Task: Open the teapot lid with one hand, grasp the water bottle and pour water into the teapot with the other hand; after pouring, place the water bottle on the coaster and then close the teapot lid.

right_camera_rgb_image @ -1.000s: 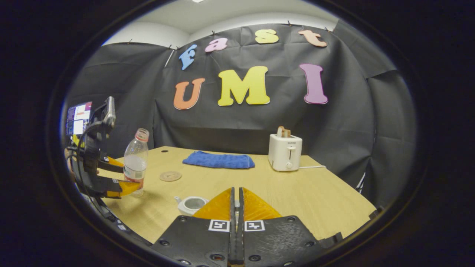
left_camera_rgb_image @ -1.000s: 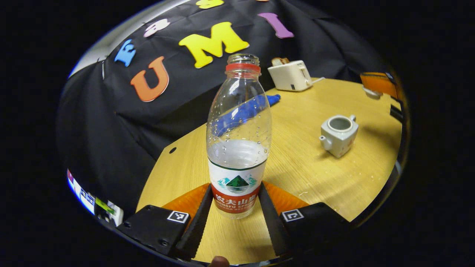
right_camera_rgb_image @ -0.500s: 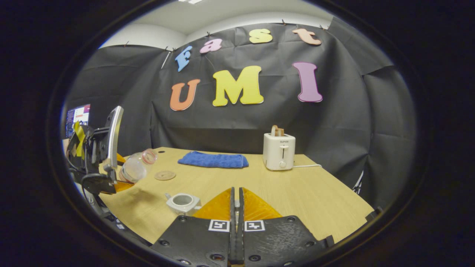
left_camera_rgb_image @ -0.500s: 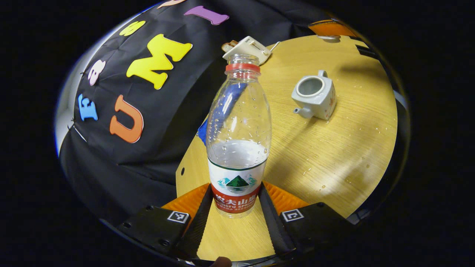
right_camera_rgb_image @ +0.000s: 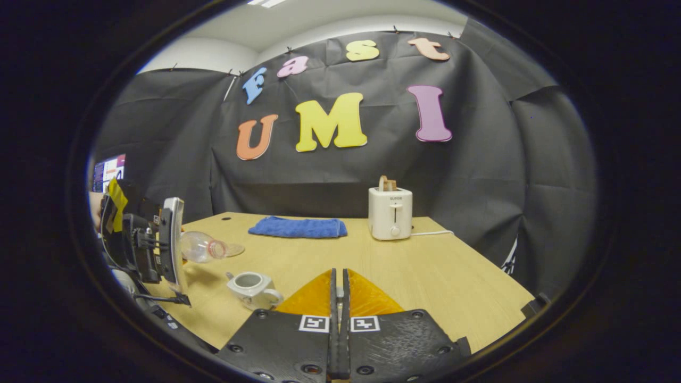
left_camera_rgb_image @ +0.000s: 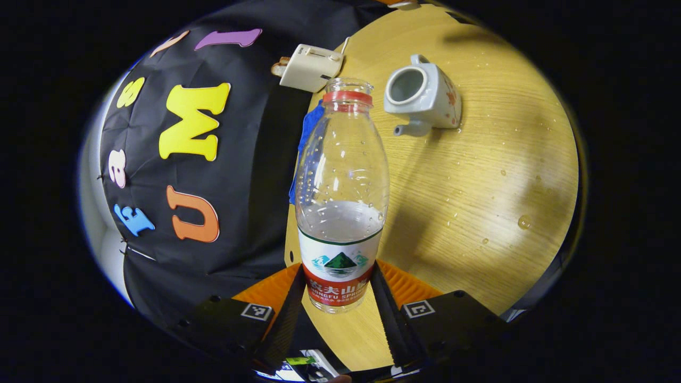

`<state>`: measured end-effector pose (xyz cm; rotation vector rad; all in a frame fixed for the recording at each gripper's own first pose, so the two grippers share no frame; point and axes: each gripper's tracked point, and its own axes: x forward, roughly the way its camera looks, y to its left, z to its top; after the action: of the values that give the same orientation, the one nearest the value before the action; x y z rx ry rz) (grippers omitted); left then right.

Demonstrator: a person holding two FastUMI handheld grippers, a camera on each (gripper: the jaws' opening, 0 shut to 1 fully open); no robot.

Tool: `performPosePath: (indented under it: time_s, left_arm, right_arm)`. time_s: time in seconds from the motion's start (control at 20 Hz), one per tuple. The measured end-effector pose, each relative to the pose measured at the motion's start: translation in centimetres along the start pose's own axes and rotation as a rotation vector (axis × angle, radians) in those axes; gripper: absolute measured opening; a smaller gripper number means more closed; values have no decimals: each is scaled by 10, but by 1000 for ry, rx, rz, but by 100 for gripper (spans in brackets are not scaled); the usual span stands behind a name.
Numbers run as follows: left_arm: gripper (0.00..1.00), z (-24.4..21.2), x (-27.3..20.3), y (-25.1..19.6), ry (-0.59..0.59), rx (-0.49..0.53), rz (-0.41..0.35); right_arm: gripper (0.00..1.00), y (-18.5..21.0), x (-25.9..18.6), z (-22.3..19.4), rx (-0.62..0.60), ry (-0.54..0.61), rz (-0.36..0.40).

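Left tool (left_camera_rgb_image: 337, 298): fingers set against both sides of the water bottle (left_camera_rgb_image: 341, 202) at its labelled lower section, carrying it clear of the desk (left_camera_rgb_image: 479, 202). The cap is off and the neck is open. In the right gripper view the same bottle (right_camera_rgb_image: 201, 248) lies close to horizontal, mouth toward the teapot (right_camera_rgb_image: 250, 285), which stands lower and just beside it at about 5 o'clock.

Right tool (right_camera_rgb_image: 338, 319): fingers drawn together with only a thin slit between them. Whether the lid is pinched there cannot be confirmed. The teapot opening is uncovered.

Teapot position, left gripper view: at 1 o'clock from the bottle mouth, near but not under it (left_camera_rgb_image: 423, 96), spout toward the bottle. Water droplets lie scattered on the desk around it.

Coaster (right_camera_rgb_image: 234, 249): a flat disc on the desk just behind the bottle mouth, in the right gripper view.

Handling assessment: the bottle is thin clear plastic, roughly a third full, hence light, but likely to buckle under a hard squeeze and to surge on tipping. The present hold low on the label appears sound; beading inside the wall suggests wetness and some slip risk. The teapot looks to be glazed ceramic: rigid, smooth, breakable. The mouth should be brought over the opening before further tilt, or water will land on the desk.
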<state>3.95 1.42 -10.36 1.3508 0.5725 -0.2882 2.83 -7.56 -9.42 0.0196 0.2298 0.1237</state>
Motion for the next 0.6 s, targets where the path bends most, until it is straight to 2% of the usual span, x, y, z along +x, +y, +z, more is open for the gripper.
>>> performPosePath:
  time_s: [0.25, 0.6]
  left_arm:
    - [74, 6, 1, 2, 26, 143, 22]
    - [74, 10, -3, 15, 53, 237, 66]
  right_arm:
    - [0, -8, -5, -1, 9, -2, -9]
    - [0, -16, -6, -6, 19, -1, -16]
